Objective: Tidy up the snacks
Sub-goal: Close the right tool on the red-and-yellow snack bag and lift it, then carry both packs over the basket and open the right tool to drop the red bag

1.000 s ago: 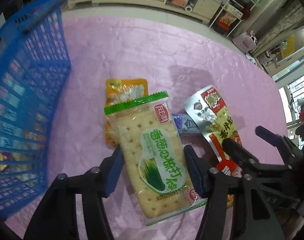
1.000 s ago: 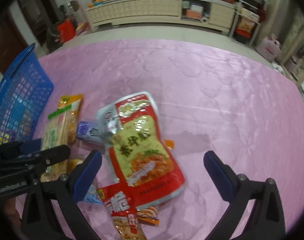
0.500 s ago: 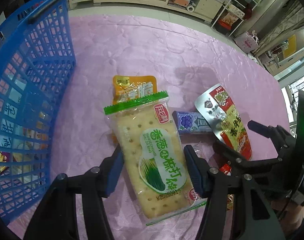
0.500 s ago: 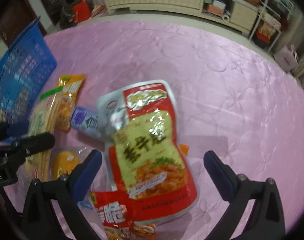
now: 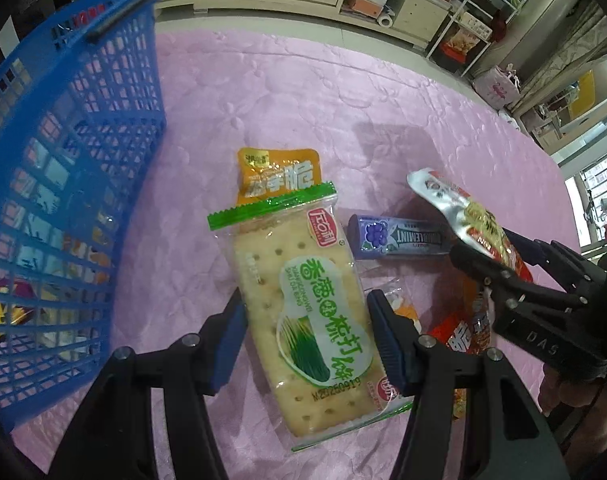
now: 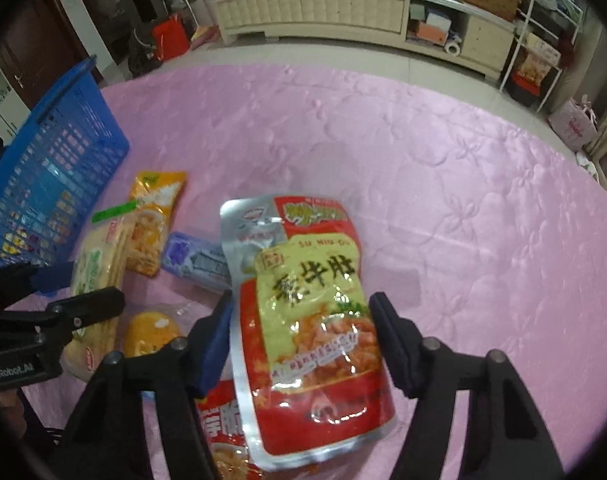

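The left gripper (image 5: 307, 328) is squeezing the cracker pack (image 5: 303, 300). The right gripper (image 6: 301, 336) is closing on the red pouch (image 6: 307, 312), pads touching it.

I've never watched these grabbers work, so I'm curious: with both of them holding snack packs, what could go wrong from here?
1. The right gripper is closing on the slippery red pouch, which may buckle or slide free.
2. The left gripper pinches the cracker pack by its edges; too hard a squeeze might crack the biscuits.
3. The grippers are close together, so they might bump heading for the blue basket.
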Demonstrator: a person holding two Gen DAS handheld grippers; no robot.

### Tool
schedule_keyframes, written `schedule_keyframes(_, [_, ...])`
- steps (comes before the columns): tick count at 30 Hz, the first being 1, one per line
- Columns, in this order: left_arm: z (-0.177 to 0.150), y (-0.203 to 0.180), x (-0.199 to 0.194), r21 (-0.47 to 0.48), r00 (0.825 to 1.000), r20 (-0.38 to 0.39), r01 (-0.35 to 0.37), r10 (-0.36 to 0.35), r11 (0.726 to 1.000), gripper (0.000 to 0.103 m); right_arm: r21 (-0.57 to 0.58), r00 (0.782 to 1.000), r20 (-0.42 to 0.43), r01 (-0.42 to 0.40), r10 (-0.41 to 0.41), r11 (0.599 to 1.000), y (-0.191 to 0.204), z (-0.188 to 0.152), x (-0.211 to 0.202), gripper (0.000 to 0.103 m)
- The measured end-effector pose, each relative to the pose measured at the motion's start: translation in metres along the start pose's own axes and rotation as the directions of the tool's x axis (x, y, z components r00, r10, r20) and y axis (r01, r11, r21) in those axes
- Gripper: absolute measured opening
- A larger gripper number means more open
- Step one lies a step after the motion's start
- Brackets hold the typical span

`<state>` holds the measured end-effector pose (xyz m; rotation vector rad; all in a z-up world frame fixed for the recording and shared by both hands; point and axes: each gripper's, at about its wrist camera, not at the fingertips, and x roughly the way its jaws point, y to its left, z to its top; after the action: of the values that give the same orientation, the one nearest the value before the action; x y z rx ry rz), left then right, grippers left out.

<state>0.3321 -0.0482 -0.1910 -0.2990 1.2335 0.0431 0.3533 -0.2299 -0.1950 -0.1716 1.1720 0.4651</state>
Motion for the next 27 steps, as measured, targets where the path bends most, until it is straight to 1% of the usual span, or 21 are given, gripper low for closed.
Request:
schedule_keyframes(2, [-0.001, 0.0, -0.005, 0.003, 1.0, 0.014, 0.004, -0.004, 1.0, 0.057, 0.005, 1.0, 0.029, -0.009, 0.009, 1.0, 0.004, 0.0, -0.01, 0.061])
schedule_keyframes(9, [-0.008, 0.0, -0.022, 0.005, 0.999, 0.053, 0.002, -0.002, 1.0, 0.057, 0.0, 0.989, 0.135, -0.059, 0.058, 0.998, 0.015, -0.005, -0.044, 0.057])
schedule_keyframes(13, [-0.013, 0.003, -0.038, 0.005, 0.996, 0.086, 0.015, -0.015, 1.0, 0.057, -0.023, 0.981, 0.189, -0.048, 0.051, 0.999, 0.023, -0.011, -0.062, 0.056])
schedule_keyframes(16, [-0.019, 0.003, -0.056, 0.027, 0.993, 0.116, 0.034, -0.037, 0.999, 0.057, -0.055, 0.976, 0.215, -0.002, 0.014, 0.999, 0.041, -0.021, -0.077, 0.056])
schedule_keyframes(18, [-0.022, 0.004, -0.064, 0.044, 0.991, 0.129, 0.032, -0.037, 0.999, 0.057, -0.066, 0.973, 0.23, 0.005, 0.011, 0.998, 0.055, -0.027, -0.089, 0.056])
schedule_keyframes(22, [-0.029, 0.011, -0.082, 0.06, 0.988, 0.148, 0.044, -0.052, 0.997, 0.057, -0.093, 0.972, 0.235, 0.053, -0.03, 0.994, 0.075, -0.03, -0.105, 0.056])
schedule_keyframes(25, [-0.034, 0.018, -0.097, 0.066, 0.984, 0.165, 0.055, -0.066, 0.996, 0.057, -0.085, 0.972, 0.235, 0.031, -0.011, 0.996, 0.082, -0.03, -0.118, 0.056])
schedule_keyframes(27, [-0.037, 0.024, -0.109, 0.062, 0.981, 0.176, 0.074, -0.084, 0.995, 0.057, -0.088, 0.972, 0.235, 0.036, -0.014, 0.995, 0.088, -0.03, -0.127, 0.056])
